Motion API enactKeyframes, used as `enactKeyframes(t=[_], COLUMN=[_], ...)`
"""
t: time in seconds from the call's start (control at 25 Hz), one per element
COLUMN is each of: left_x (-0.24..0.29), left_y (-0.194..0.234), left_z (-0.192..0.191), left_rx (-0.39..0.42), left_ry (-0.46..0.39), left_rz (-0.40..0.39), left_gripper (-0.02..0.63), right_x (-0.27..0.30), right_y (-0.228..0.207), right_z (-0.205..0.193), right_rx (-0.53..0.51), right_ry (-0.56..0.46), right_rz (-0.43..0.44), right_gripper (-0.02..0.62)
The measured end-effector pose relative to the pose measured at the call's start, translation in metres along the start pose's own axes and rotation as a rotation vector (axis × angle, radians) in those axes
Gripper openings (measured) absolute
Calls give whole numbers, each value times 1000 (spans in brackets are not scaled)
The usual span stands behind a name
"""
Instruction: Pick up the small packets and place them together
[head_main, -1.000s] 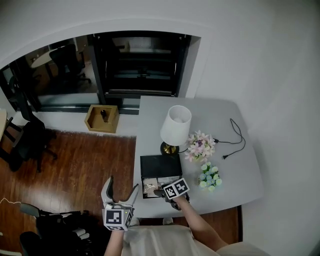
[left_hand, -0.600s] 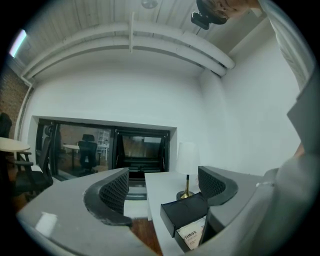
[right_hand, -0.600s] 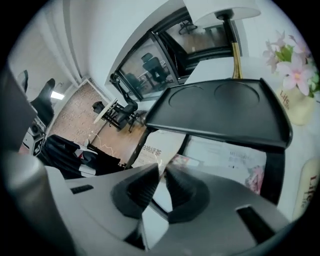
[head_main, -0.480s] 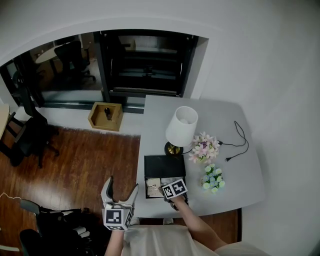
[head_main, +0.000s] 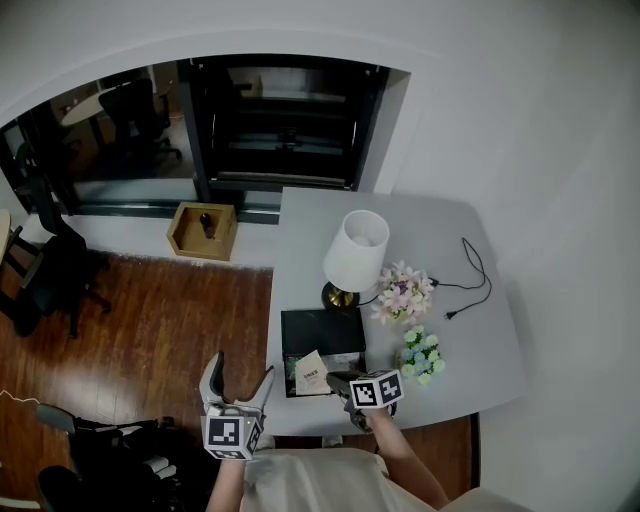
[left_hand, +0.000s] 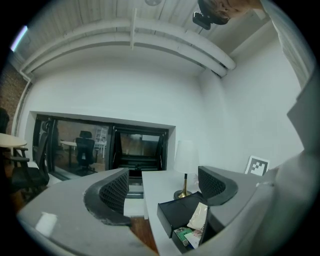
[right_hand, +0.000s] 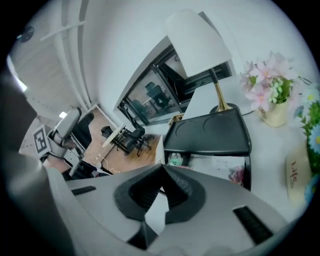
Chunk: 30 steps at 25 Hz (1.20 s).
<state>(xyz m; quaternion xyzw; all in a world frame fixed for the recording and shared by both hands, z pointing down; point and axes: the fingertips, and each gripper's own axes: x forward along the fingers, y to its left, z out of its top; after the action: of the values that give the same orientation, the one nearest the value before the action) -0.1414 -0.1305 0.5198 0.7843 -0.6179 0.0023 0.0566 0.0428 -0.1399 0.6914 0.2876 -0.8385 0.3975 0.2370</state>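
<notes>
Right gripper (right_hand: 161, 176) is clamped on one packet (head_main: 311, 372), held just over the box (head_main: 320, 330). Left gripper (left_hand: 162, 187) is wide and empty. Other packets (right_hand: 215, 166) sit in the box, so early days I reckon.

Right gripper (head_main: 338, 381) jaws clamp a packet (head_main: 312, 371); left gripper (head_main: 240, 368) jaws gape apart.

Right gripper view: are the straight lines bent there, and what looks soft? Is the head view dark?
Right gripper view: strong fisheye, the lamp leans and the window frame curves; the close tongs look soft, the black box behind them sharper. Head view: dim, flat light, no hard shadows on the grey table.
</notes>
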Motion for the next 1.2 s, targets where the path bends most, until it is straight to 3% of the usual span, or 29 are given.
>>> enactKeyframes(t=[0.2,0.36,0.56,0.72,0.84,0.88,1.0,1.04,1.08,1.12,1.2], left_x=[6,10,10,10,9,8,8,7,7,8,8], left_y=[-2,-3,3,7,13,15,19,20,20,20,18], left_z=[0,5,7,9,9,7,5,6,5,4,3], left_rx=[-2,9,9,12,11,9,9,8,5,2,-1], left_ry=[-6,-5,-14,-16,-13,-13,-8,-5,-4,-3,-1], left_rz=[-13,-22,-8,-2,9,15,21,21,20,19,13], left_gripper=[433,433,433,433,433,433,433,433,433,433,433], right_x=[1,24,61,83,86,86,85,86,89,90,87], right_y=[3,-8,-36,-45,-56,-61,-71,-70,-67,-64,-55], right_z=[44,75,85,81,77,75,68,66,65,65,70], right_rx=[30,126,210,312,299,270,181,161,135,100,22], right_ry=[-133,-201,-202,-184,-179,-168,-115,-100,-89,-83,-104], right_rz=[50,68,-33,-36,-138,-192,-331,-344,-342,-336,-326], right_gripper=[2,2,2,2,0,38,51,93,259,342,342])
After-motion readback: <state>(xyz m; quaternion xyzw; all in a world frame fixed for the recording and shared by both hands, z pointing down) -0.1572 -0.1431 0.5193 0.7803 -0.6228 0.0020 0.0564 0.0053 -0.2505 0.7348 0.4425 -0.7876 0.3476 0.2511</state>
